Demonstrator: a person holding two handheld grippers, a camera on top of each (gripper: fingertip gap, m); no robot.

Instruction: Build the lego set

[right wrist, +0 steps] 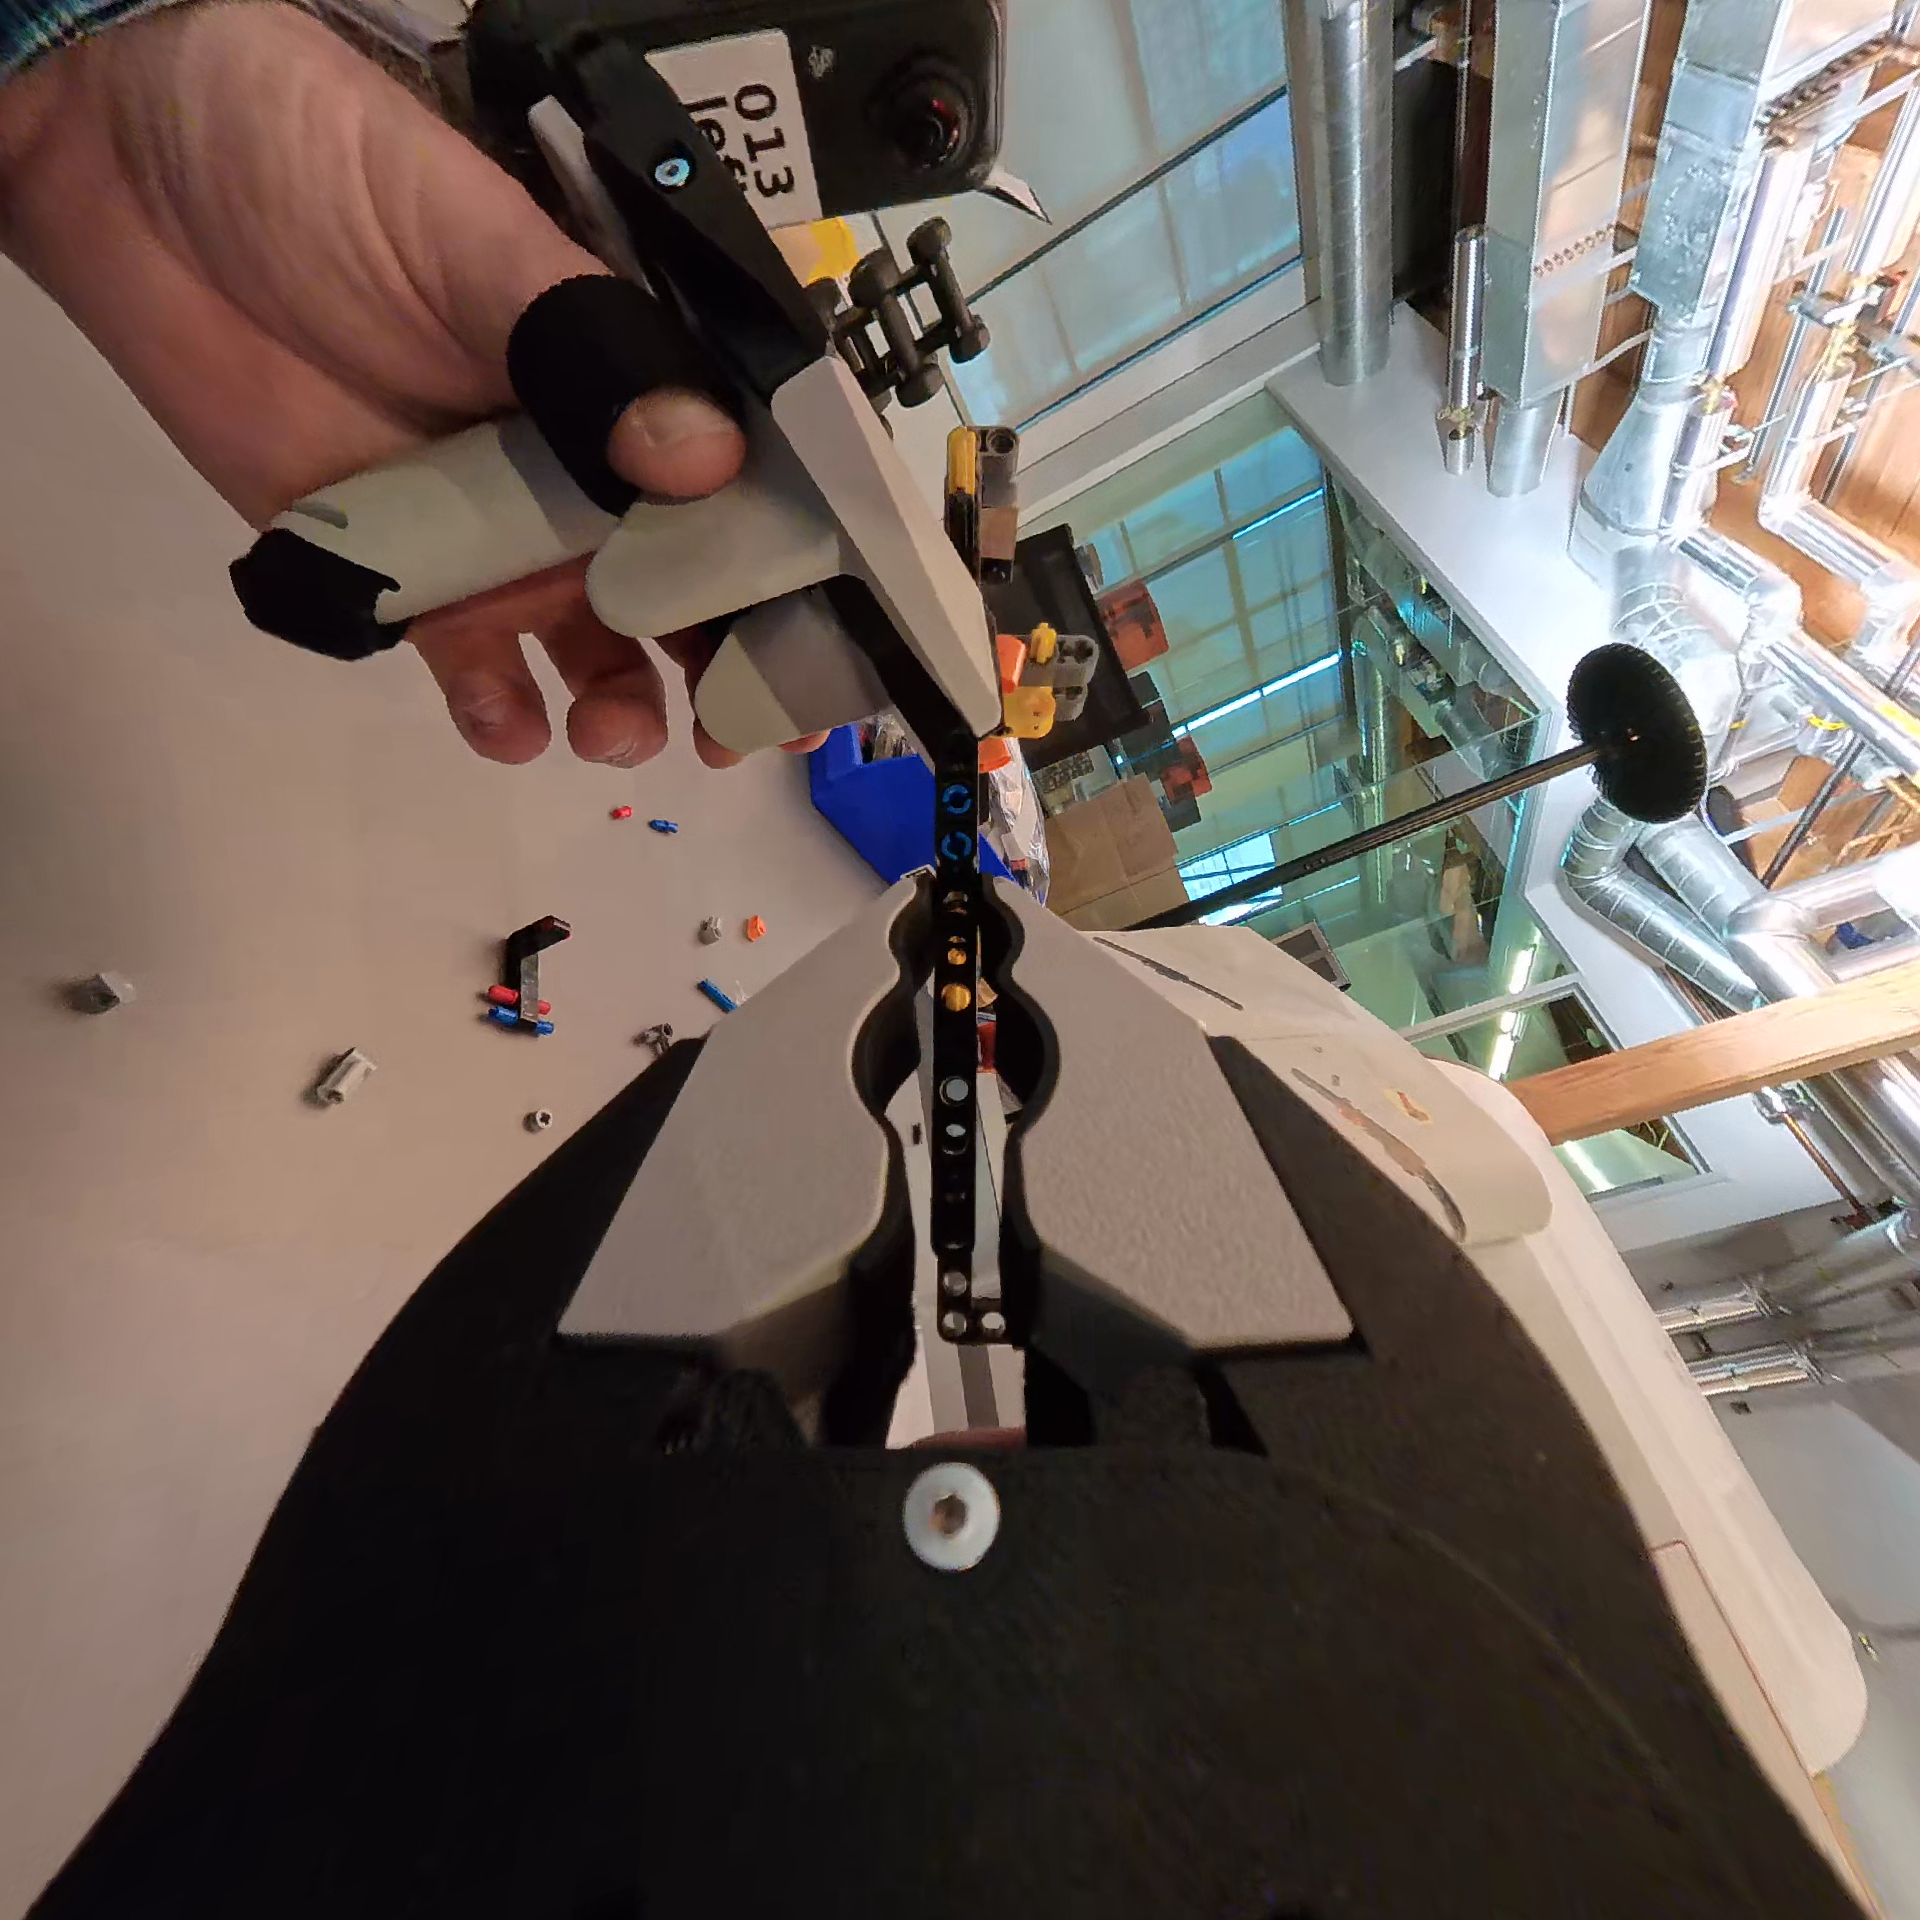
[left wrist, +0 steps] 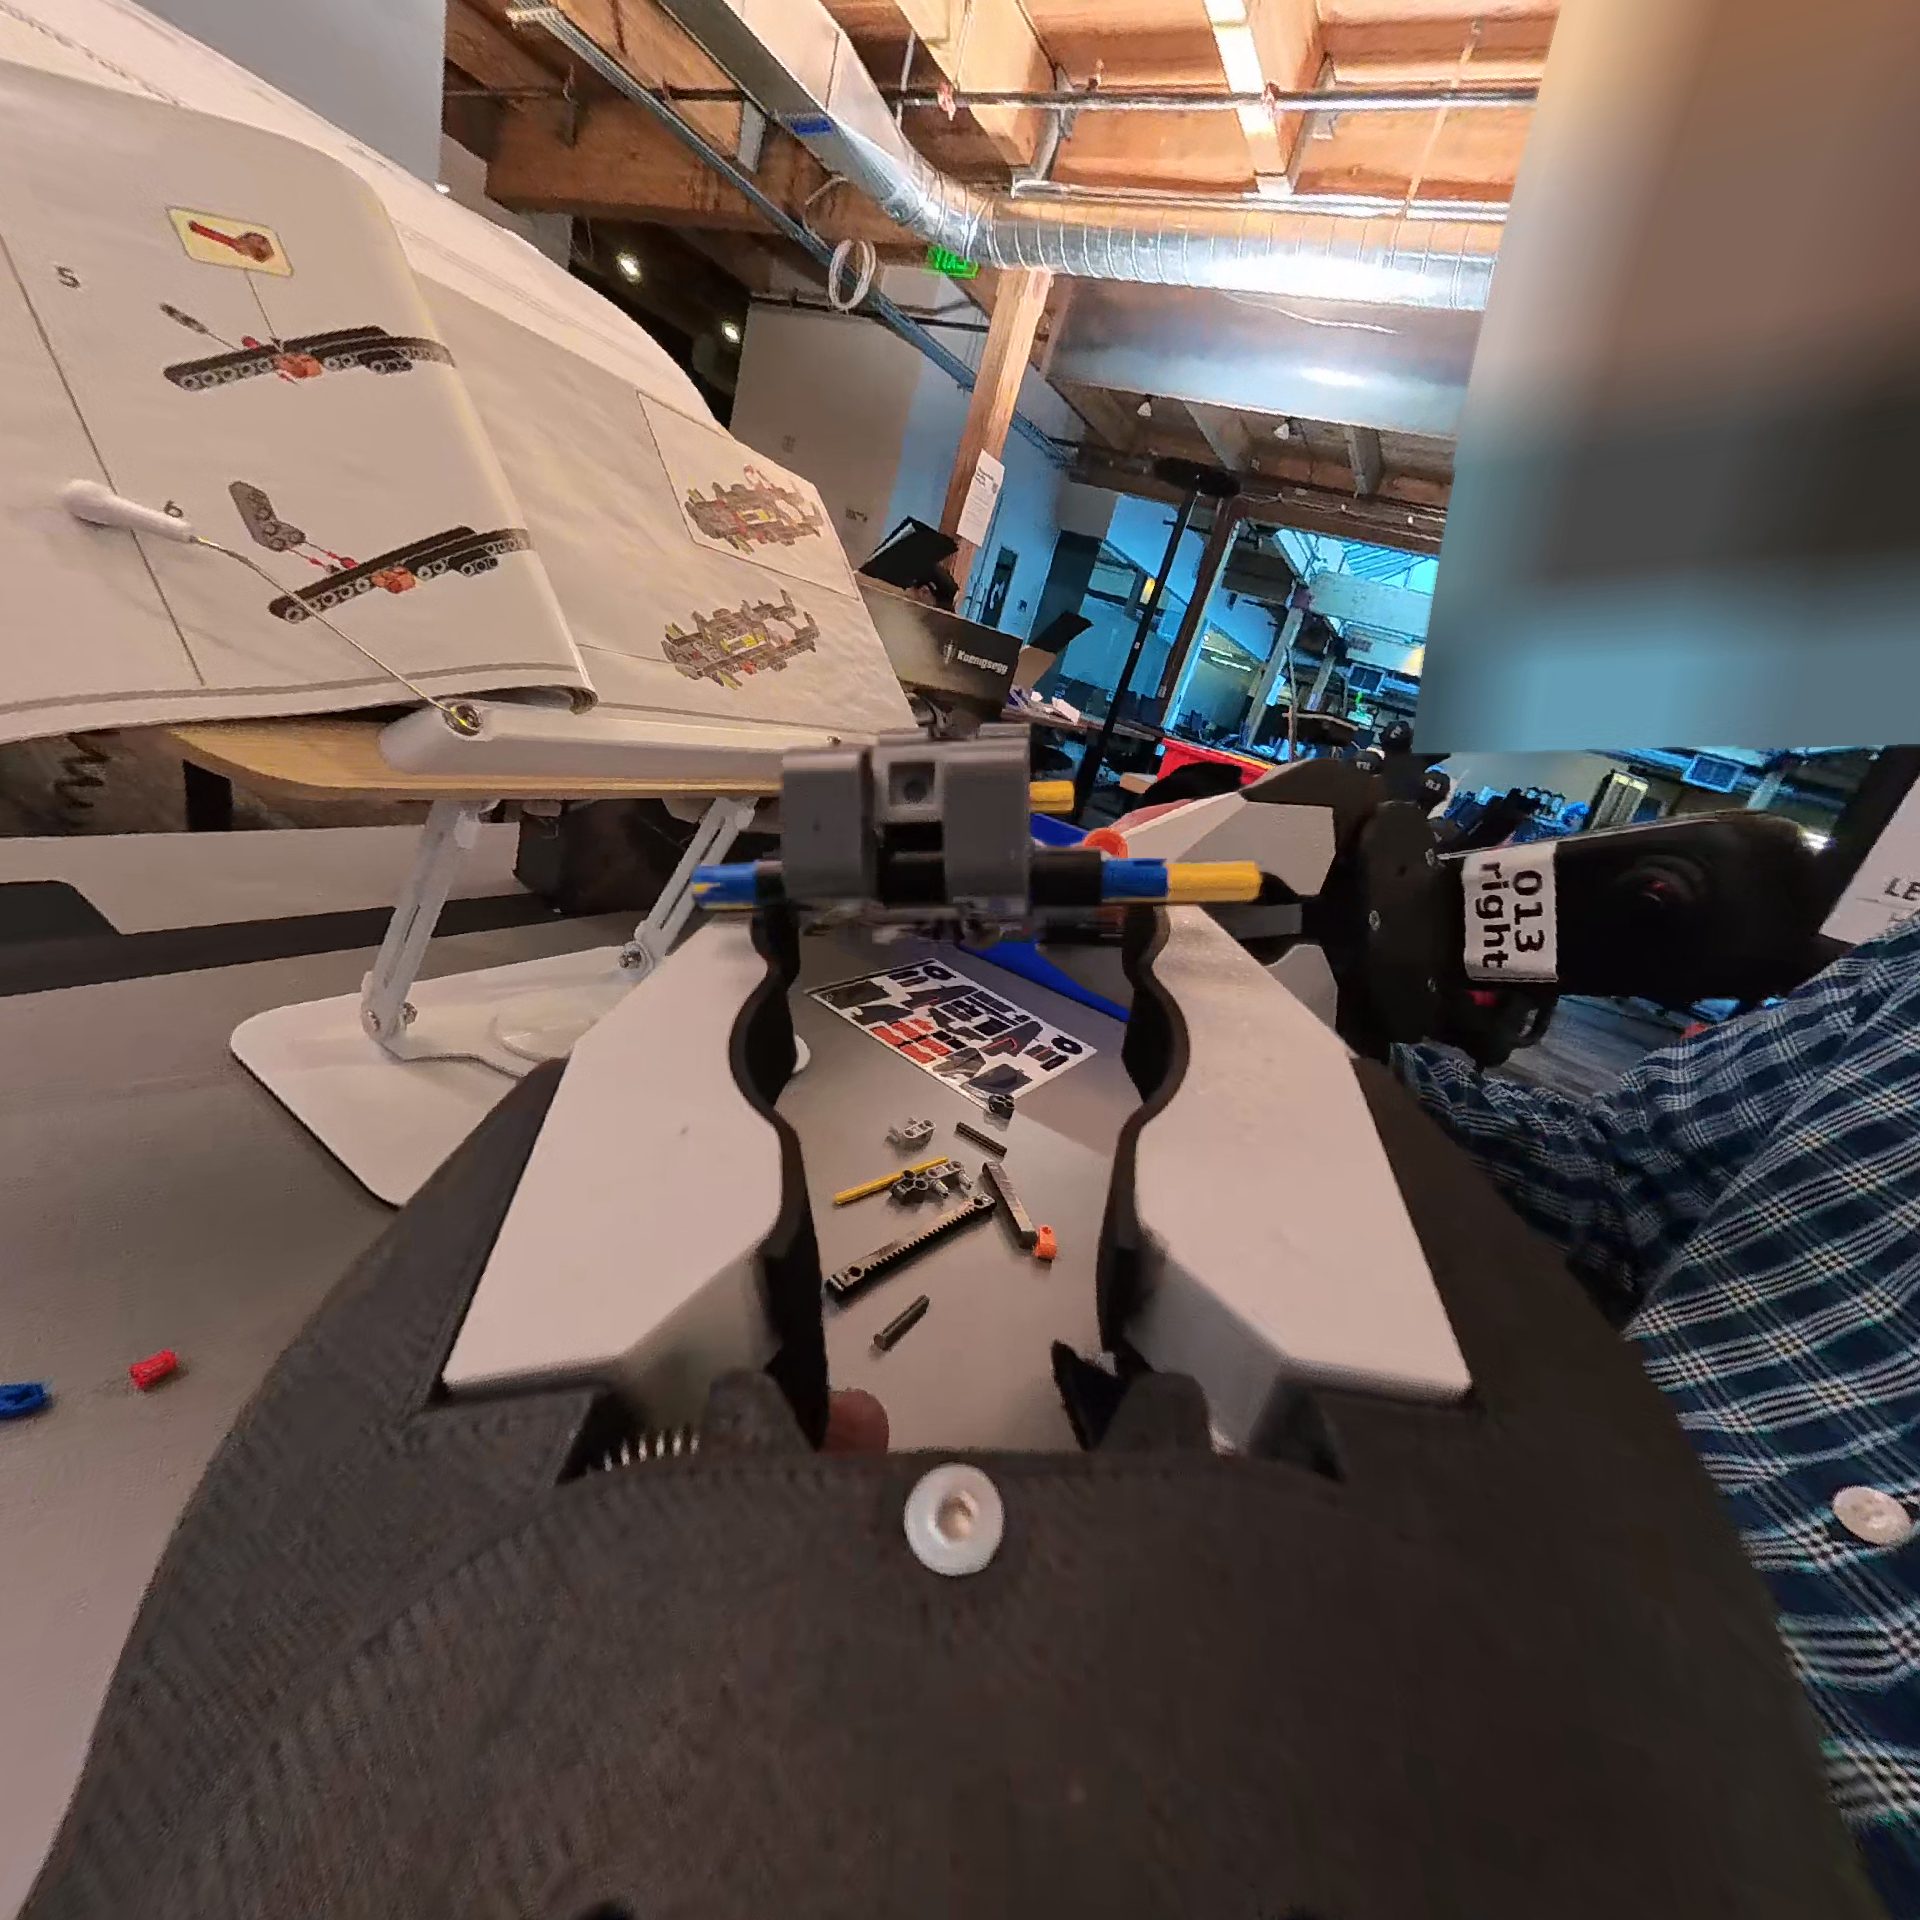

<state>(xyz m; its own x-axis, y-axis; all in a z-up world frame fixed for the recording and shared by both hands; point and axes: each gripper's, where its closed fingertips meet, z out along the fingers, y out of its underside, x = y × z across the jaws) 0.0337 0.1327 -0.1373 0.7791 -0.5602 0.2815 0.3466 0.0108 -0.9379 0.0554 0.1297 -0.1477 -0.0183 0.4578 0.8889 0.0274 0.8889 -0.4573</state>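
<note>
My left gripper (left wrist: 956, 909) is shut on a Lego assembly (left wrist: 904, 821) of grey blocks on a cross axle with blue and yellow ends, held up above the table. My right gripper (right wrist: 951, 909) is shut on a long black holed beam (right wrist: 956, 1132) that runs forward to the same assembly (right wrist: 1039, 665), where the left gripper (right wrist: 894, 582) holds it. In the left wrist view the right gripper (left wrist: 1226, 831) comes in from the right, its tips at an orange piece (left wrist: 1103, 837) on the assembly's right end.
An open instruction booklet (left wrist: 312, 468) rests on a white stand (left wrist: 343, 1081) at the left. Loose parts (left wrist: 935, 1205), a sticker sheet (left wrist: 956, 1023) and a blue bin (right wrist: 873, 800) are on the grey table (left wrist: 156, 1143). More small pieces (right wrist: 520, 997) lie scattered. A plaid sleeve (left wrist: 1766, 1247) is at the right.
</note>
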